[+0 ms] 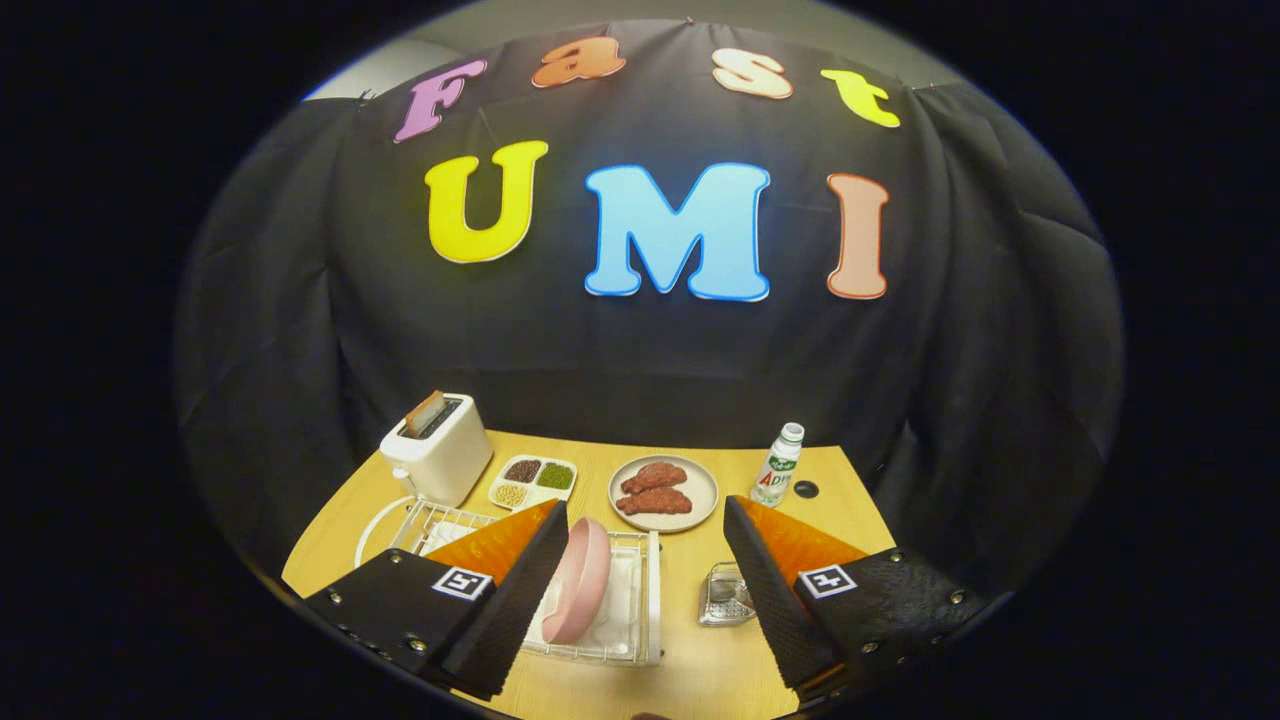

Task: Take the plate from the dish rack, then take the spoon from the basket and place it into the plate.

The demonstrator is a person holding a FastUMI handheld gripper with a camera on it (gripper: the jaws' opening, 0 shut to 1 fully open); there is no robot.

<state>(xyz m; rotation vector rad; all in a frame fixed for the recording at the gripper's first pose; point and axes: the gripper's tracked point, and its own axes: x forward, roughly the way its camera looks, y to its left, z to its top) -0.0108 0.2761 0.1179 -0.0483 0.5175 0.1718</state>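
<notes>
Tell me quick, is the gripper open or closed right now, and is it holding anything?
Gripper: open, fingers spread wide, holding nothing. The pink plate stands in the dish rack just inside one finger, not clamped.

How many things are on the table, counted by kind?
Toaster: 1
Tray of beans: 1
Plate of meat: 1
Bottle: 1
Dish rack: 1
Pink plate: 1
Small clear basket: 1
Total: 7
The gripper hangs above them, jaws open.

Even, fairly bright overhead light on the bench point(690, 600); soft short shadows. Fisheye bends the bench edges behind the toaster point(437, 448). Focus sharp at centre, softer near the claw point(645, 585), fingers apart.
</notes>
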